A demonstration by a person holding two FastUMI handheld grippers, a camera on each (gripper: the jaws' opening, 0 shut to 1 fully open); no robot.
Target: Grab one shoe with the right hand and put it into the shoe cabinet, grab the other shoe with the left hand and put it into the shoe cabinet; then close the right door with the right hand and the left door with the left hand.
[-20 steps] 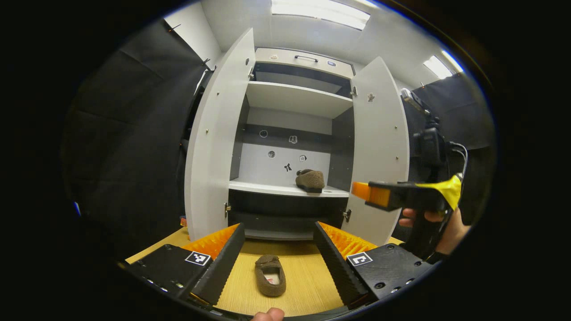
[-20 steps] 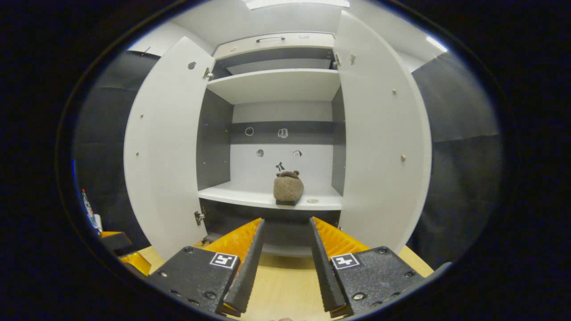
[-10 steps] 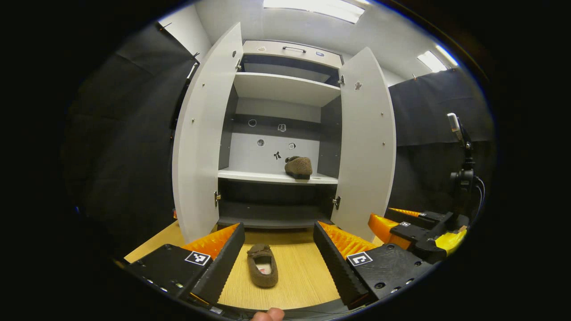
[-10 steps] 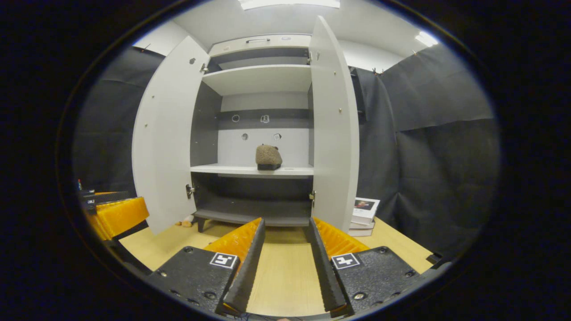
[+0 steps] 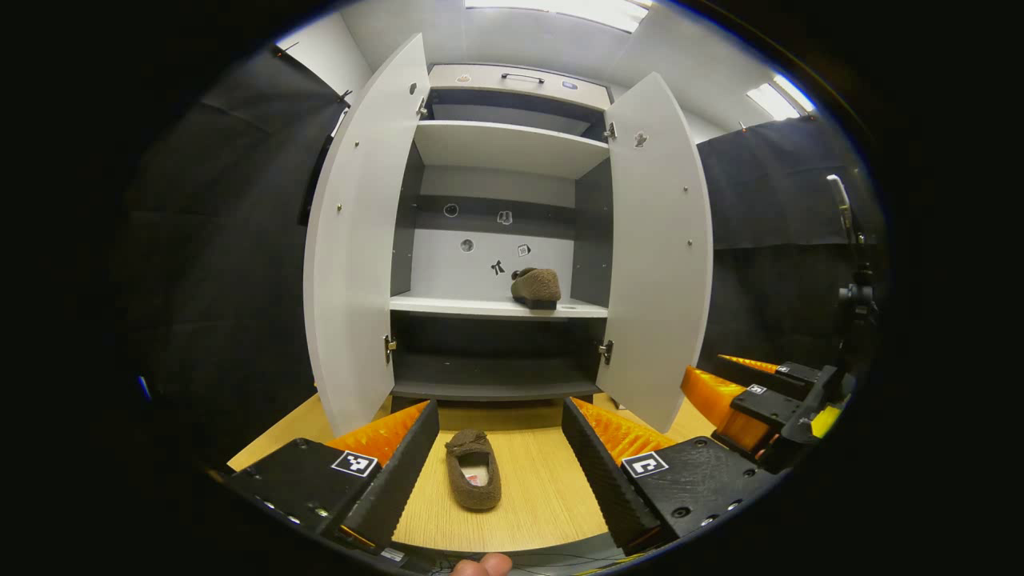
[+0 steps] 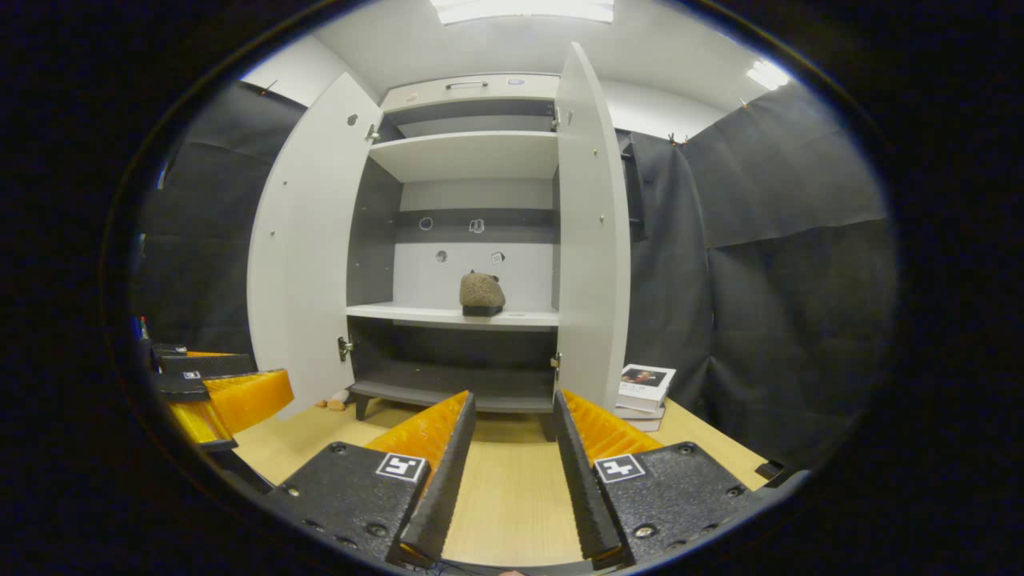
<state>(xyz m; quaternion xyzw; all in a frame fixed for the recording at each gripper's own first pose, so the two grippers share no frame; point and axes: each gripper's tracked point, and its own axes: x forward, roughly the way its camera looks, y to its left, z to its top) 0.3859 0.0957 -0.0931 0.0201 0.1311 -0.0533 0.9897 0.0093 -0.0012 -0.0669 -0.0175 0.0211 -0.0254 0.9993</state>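
Note:
A brown slipper lies on the wooden table, right between the fingers of my left gripper, which is open and not touching it. The white shoe cabinet stands behind it with both doors open. The other brown slipper rests on the middle shelf, right of centre. My right gripper is open and empty, low over the table in front of the cabinet. In the left gripper view the right gripper sits at the right edge; the left gripper appears at the left of the right gripper view.
The left door and right door swing out toward me. A small stack of books lies on the table right of the cabinet. Black cloth walls close both sides. A camera stand rises at the far right.
My right gripper has drawn back from the cabinet and dropped low, leaving the slipper on the shelf. My left gripper has backed off slightly; the table slipper stays between its fingers.

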